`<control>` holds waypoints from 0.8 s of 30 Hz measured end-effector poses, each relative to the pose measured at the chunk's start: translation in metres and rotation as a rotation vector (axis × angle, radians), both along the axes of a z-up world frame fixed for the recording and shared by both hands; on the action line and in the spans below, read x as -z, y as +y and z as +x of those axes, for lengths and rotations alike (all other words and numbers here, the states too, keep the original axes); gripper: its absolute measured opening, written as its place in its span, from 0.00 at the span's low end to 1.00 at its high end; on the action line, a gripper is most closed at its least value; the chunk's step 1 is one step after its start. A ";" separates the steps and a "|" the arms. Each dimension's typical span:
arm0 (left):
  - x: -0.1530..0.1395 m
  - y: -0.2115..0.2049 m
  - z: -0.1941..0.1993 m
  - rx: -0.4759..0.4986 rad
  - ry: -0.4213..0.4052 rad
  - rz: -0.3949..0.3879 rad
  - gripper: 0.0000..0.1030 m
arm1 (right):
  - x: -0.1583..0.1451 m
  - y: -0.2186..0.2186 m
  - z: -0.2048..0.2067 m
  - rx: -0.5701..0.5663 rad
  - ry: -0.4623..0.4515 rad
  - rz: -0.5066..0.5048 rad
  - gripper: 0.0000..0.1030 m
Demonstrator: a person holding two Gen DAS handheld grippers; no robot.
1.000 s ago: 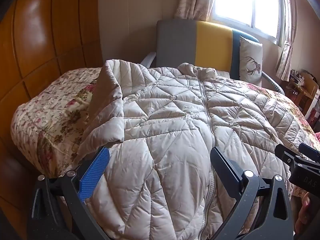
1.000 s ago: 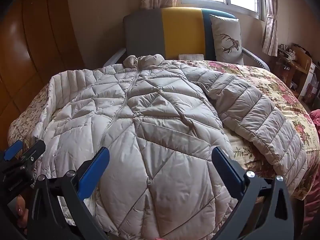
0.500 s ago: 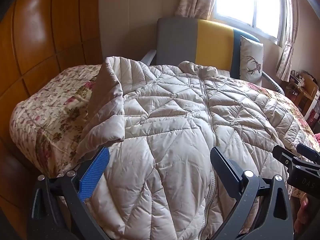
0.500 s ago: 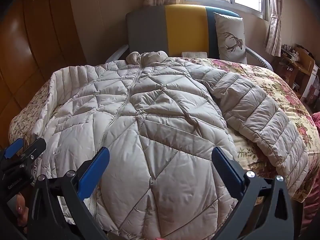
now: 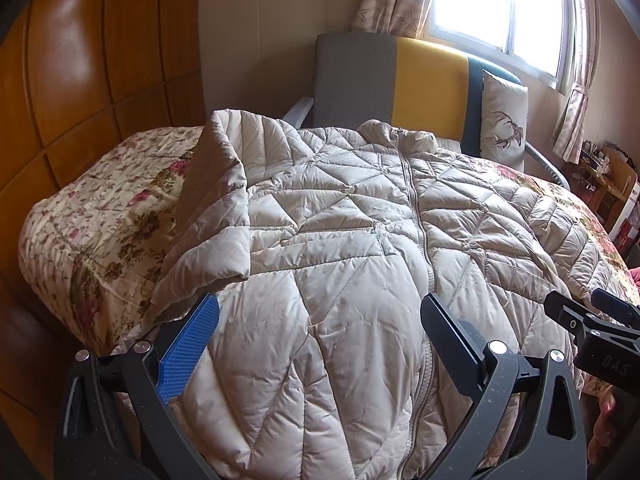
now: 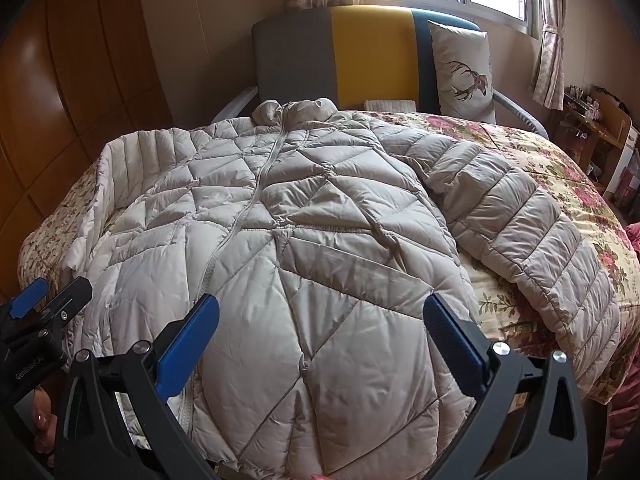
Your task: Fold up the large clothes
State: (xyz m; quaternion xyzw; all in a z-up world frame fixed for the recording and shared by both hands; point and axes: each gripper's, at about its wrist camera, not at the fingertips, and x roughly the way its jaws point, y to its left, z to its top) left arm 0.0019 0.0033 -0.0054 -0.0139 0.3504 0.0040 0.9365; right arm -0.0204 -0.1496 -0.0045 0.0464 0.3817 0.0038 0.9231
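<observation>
A large beige quilted down jacket lies front up, zipped, on a floral bedspread. Its left sleeve is folded inward over the body. In the right wrist view the jacket fills the middle and its right sleeve stretches out to the right on the bed. My left gripper is open and empty above the hem. My right gripper is open and empty above the hem too. Each gripper shows at the edge of the other's view: the right one, the left one.
A grey, yellow and teal headboard stands at the far end, with a deer-print pillow against it. Wooden panelling runs along the left. A window with curtains is behind. A cluttered shelf stands at the right.
Both grippers have drawn back and risen slightly, so the jacket sits a little lower in both views. The jacket itself has not moved, and both stay open.
</observation>
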 end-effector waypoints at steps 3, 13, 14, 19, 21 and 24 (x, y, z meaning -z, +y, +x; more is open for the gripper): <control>0.000 0.001 0.001 0.001 0.000 0.000 0.97 | 0.001 0.000 0.003 0.002 0.004 -0.001 0.98; 0.003 0.002 0.002 -0.009 0.014 -0.001 0.97 | 0.003 0.001 0.006 -0.013 0.008 0.015 0.98; 0.004 0.003 0.003 -0.011 0.017 -0.002 0.97 | 0.003 0.001 0.006 -0.014 0.007 0.018 0.98; 0.005 0.006 0.004 -0.022 0.025 -0.007 0.97 | 0.003 0.002 0.010 -0.019 0.002 0.014 0.98; 0.005 0.006 0.005 -0.023 0.027 -0.009 0.97 | 0.003 0.003 0.012 -0.023 -0.002 0.010 0.98; 0.006 0.007 0.006 -0.022 0.032 -0.012 0.97 | 0.002 0.004 0.016 -0.026 -0.011 0.004 0.98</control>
